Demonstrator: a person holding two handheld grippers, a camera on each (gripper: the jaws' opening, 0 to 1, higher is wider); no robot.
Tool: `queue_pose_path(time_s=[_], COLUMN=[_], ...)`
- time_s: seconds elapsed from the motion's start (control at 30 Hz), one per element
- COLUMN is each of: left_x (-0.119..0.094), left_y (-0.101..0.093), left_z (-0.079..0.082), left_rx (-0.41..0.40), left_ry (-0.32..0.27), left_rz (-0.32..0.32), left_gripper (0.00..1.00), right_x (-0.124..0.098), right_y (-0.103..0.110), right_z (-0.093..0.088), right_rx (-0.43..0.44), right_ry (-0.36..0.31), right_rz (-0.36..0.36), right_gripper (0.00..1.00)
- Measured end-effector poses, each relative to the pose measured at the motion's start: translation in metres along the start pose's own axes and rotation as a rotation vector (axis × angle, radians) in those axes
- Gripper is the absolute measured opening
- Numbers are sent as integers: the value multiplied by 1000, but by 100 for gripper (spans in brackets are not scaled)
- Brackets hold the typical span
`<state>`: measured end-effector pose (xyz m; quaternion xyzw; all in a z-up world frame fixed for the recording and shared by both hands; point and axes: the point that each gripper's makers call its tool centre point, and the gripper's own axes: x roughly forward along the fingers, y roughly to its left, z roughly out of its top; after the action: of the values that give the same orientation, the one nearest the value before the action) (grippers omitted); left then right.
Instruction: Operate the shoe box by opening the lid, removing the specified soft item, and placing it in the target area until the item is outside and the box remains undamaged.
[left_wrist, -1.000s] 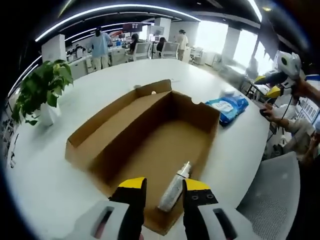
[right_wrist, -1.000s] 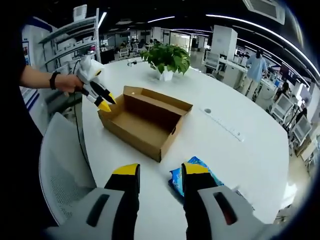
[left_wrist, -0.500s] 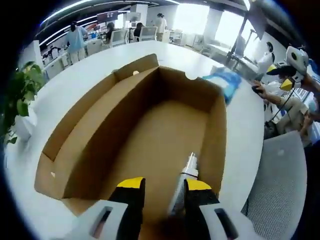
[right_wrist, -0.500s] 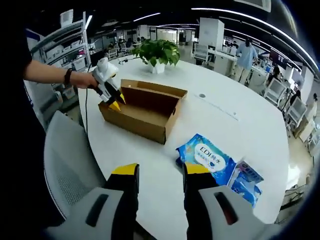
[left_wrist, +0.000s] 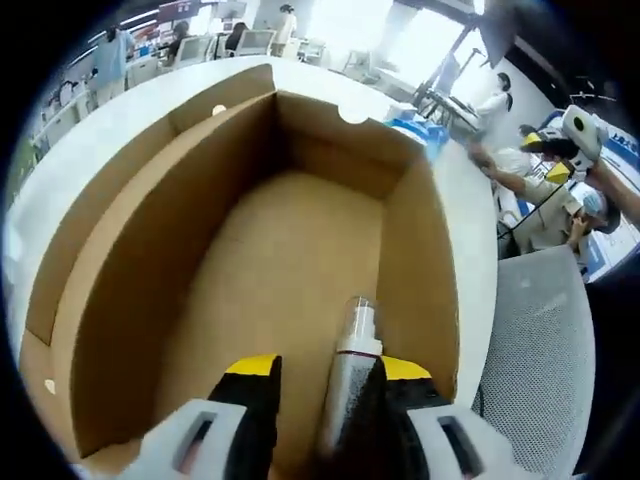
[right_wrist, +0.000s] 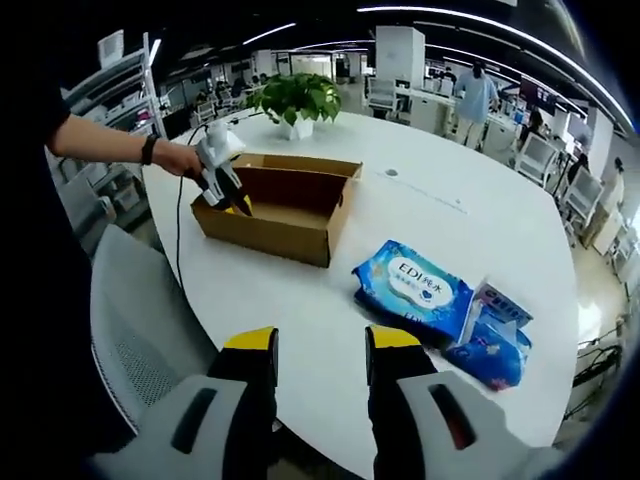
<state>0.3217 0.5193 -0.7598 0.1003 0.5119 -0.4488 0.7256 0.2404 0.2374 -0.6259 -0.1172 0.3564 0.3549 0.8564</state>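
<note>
- Left gripper (left_wrist: 318, 372): yellow-tipped jaws a narrow way apart, reaching down inside the shoe box (left_wrist: 240, 250); a small white bottle (left_wrist: 343, 385) sits between them, but whether they actually pinch it I cannot tell.
- Bottle lies on the box floor near the close end, against the right-hand wall, cap pointing to the far end.
- Box is open, brown cardboard, lid flap standing up along its left side; rest of the floor is bare.
- Right gripper (right_wrist: 312, 345): jaws apart, nothing between them, hovering over the near edge of the white round table (right_wrist: 300, 310).
- Grey mesh chair (right_wrist: 135, 330) just off that near edge, left of the jaws.
- Blue wet-wipes pack (right_wrist: 418, 288) flat on the table ahead, right of centre; a second blue pack (right_wrist: 492, 335) touches its right end, close to the table's right edge.
- Shoe box further in, towards the left edge; a person's hand (right_wrist: 178, 158) holds the left gripper tipped into its near-left corner.
- Wipes packs and box are well apart.
- Potted green plant (right_wrist: 295, 98) beyond the box near the far edge.
- Office desks, chairs and standing people behind the table.
</note>
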Motion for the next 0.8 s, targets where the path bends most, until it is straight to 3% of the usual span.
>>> queue_pose_path(time_s=[0.2, 0.27, 0.3, 0.43, 0.67, 0.8], left_x=[-3, -4, -3, -2, 1, 2], left_y=[0, -2, -9, -4, 7, 10], left_z=[3, 1, -1, -4, -19, -14], left_rx=[79, 82, 60, 41, 190, 210], left_ry=[31, 35, 37, 37, 141, 106], left_rz=[14, -5, -52, -53, 54, 85], left_gripper=[41, 40, 40, 44, 46, 38], right_x=[-1, -1, -1, 0, 3, 5], right_y=[-1, 0, -1, -2, -1, -2], right_z=[3, 4, 4, 3, 1, 1], right_rx=[7, 7, 6, 10, 10, 22], right_ry=[-3, -5, -5, -5, 5, 2], right_rz=[-6, -6, -7, -7, -4, -8], right_gripper=[32, 32, 32, 32, 31, 31])
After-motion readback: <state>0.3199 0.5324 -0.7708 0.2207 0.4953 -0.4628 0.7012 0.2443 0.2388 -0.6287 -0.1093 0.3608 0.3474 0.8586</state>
